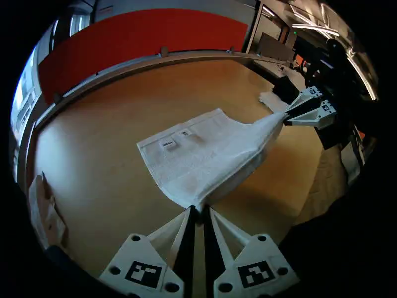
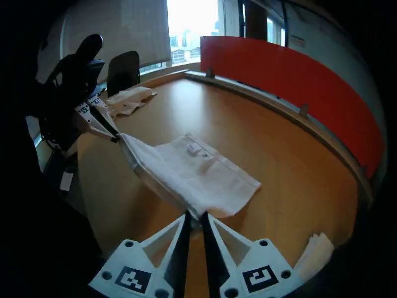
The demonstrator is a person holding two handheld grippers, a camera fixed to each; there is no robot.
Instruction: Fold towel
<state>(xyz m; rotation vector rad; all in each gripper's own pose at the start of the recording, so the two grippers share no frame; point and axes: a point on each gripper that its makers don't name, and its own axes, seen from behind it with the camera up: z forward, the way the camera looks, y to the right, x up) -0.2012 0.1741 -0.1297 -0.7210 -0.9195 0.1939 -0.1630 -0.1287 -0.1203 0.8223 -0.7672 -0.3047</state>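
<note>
A white towel [image 1: 203, 149] lies partly on the wooden table [image 1: 99, 159], with two small labels showing on its flat far part. My left gripper [image 1: 198, 209] is shut on one near corner, which is lifted off the table. In the same view my right gripper [image 1: 288, 118] pinches the other lifted corner at the right. In the right gripper view the towel [image 2: 198, 174] stretches from my right gripper [image 2: 196, 216], shut on its corner, to my left gripper [image 2: 115, 136] at the far left. The edge between the two corners hangs taut above the table [image 2: 278, 149].
A red partition [image 1: 139, 39] runs along the table's far side. A crumpled white cloth [image 2: 130, 99] lies near the table's end by dark chairs [image 2: 121, 69]. Another pale cloth [image 1: 44, 213] lies at the table's other edge, also seen as a pale cloth [image 2: 315, 253].
</note>
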